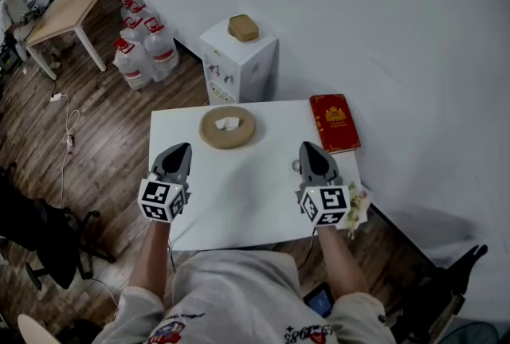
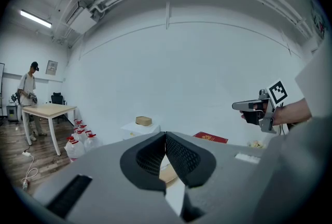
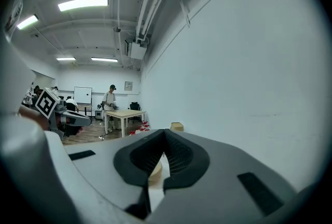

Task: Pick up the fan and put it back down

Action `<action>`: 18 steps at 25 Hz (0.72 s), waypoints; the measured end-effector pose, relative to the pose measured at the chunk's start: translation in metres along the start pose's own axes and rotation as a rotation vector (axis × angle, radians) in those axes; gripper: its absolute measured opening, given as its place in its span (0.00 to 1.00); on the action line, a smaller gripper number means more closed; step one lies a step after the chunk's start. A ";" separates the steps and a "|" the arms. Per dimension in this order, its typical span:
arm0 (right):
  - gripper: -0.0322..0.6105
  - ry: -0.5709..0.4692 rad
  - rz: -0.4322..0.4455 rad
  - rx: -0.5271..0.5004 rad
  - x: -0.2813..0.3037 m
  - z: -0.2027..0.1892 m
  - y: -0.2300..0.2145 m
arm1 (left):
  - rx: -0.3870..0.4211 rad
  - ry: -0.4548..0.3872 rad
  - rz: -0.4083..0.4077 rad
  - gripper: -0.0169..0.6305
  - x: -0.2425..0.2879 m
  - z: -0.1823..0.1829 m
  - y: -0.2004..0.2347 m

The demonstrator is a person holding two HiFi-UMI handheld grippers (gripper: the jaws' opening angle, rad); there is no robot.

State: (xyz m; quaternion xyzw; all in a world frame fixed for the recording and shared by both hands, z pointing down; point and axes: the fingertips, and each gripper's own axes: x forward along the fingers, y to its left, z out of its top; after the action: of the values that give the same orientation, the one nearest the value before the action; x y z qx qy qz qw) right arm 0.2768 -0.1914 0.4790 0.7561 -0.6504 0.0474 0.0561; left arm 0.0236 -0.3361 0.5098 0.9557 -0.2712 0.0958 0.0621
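Observation:
No clear fan shape shows. On the white table [image 1: 239,199] lies a round tan disc [image 1: 227,127] with a small white piece on top, at the far middle. The disc's edge peeps below the jaws in both gripper views [image 2: 168,173] [image 3: 154,171]. My left gripper [image 1: 179,150] [image 2: 165,135] hovers above the table's left side, shut and empty. My right gripper [image 1: 311,147] [image 3: 165,131] is held high over the right side, also shut with nothing in it. Each gripper shows in the other's view, the right one [image 2: 244,106] and the left one [image 3: 78,120].
A red book [image 1: 335,123] lies at the table's far right corner and a pale crumpled thing [image 1: 356,207] at its right edge. Behind stand a white cabinet [image 1: 239,64] with a brown object, water bottles [image 1: 143,48], a wooden table [image 1: 72,8] and a person [image 2: 28,93].

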 end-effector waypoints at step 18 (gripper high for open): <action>0.05 0.016 0.023 0.009 0.011 -0.007 0.011 | -0.013 0.005 0.040 0.03 -0.007 -0.005 0.014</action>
State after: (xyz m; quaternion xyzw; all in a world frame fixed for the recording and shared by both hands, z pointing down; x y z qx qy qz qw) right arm 0.2674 -0.2029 0.4877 0.7482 -0.6585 0.0569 0.0573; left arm 0.0101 -0.3435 0.5142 0.9494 -0.2908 0.0977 0.0669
